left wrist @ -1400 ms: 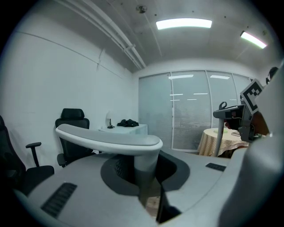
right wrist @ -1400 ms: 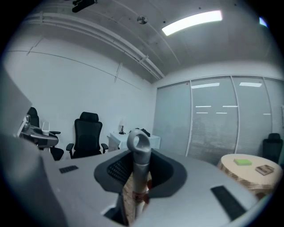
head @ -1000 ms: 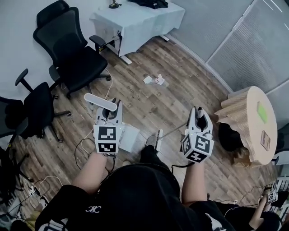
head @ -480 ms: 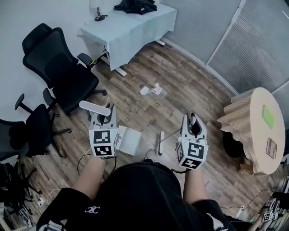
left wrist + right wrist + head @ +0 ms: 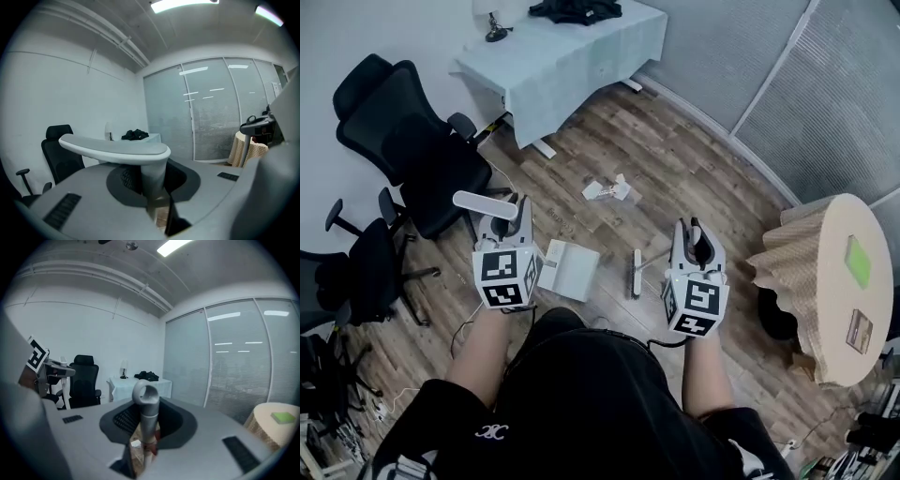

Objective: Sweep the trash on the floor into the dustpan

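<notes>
Head view: trash [image 5: 609,190] beyond left tongs [image 5: 510,214], right tongs [image 5: 694,236].

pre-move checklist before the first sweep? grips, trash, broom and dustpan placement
1. Left gripper shut on the dustpan handle: ok.
2. Right gripper shut on the broom handle: ok.
3. Trash in sight: ok, crumpled paper on the wood floor, ahead of both tools.
4. Broom head on the far side of the trash, ready to sweep: not ok, it sits close to the person, short of the trash.
5. Dustpan set next to the trash: not ok, it is well apart from it, beside the broom head.
6. Dustpan lip flat on the floor: cannot tell.
</notes>
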### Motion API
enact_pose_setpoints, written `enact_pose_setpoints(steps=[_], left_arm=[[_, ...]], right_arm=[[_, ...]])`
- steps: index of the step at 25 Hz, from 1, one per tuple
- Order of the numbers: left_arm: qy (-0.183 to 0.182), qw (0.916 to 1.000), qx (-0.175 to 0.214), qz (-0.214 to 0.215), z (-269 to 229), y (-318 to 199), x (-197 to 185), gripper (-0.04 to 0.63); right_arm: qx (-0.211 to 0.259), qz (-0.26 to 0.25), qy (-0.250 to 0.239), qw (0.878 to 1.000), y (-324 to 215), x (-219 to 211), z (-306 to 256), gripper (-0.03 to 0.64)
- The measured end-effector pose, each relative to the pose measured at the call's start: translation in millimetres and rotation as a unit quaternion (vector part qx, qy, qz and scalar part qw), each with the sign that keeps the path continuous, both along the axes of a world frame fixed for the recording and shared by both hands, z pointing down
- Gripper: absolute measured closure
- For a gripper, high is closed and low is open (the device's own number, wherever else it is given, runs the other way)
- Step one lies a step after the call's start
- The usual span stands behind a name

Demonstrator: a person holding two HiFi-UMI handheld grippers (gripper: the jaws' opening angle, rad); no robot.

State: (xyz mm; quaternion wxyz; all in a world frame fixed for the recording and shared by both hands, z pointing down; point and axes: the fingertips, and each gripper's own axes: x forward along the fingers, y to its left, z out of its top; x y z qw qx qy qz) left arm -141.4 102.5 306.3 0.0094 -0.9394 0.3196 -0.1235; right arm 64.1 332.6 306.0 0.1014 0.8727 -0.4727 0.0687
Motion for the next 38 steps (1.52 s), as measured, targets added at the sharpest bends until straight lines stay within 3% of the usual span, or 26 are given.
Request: enact_pose_setpoints(steps=[13,25,33,38], left_arm=[[0.006,1.0000,-0.003,-0.001,17.0,-74.4,88.5,0.537],[-0.003,0.9965,-0.058,-0.061,62.6,-227.9,155.6,0.537],[-0.026,0.9949,-0.072,-0.066,97.5,-290.2,189.3,0.537],[-0.034,0.9891,-0.083,-0.117,130.0,-332.1,193.0,0.537]], right_arm=[[-0.013,0.006,0.010,1.000,-60.5,79.0,9.3,0.520],[-0.049,0.035,-0.019,0.998,-167.9,177.9,25.8,0.520],[-0.066,0.056,-0.022,0.996,-239.6,239.1,41.1,0.520],[-0.085,0.057,-0.023,0.994,-274.9,279.6,59.6,0.520]])
